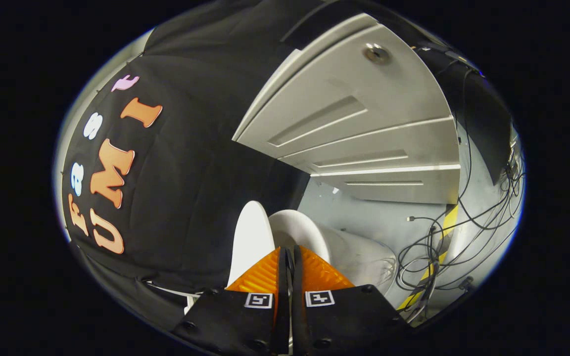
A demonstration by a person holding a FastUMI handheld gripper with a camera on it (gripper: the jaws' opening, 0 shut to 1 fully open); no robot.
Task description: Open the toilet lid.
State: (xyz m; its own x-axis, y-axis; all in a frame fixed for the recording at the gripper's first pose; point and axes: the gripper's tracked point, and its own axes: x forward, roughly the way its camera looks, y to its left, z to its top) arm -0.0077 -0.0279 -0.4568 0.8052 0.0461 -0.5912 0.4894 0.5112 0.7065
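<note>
The fingers (287, 257) are pressed together, nearly touching, with nothing visible between them. Just ahead of their tips stands the thin white plastic toilet lid (250, 237), raised edge-on, with the rounded white toilet body (309, 237) beside it. Beyond lie a grey paneled door (364, 123), tangled black cables (438, 257) and a yellow-black striped tape (446, 232) on the floor.

one camera, mounted on the gripper (287, 257), looks forward along its two fingers, whose tips stand pressed together with a thin edge of the lid (250, 237) just ahead. it sits very close to the toilet (314, 237), rolled sideways. beyond lie a door (364, 133), black cloth (191, 188) and cables (443, 247).
</note>
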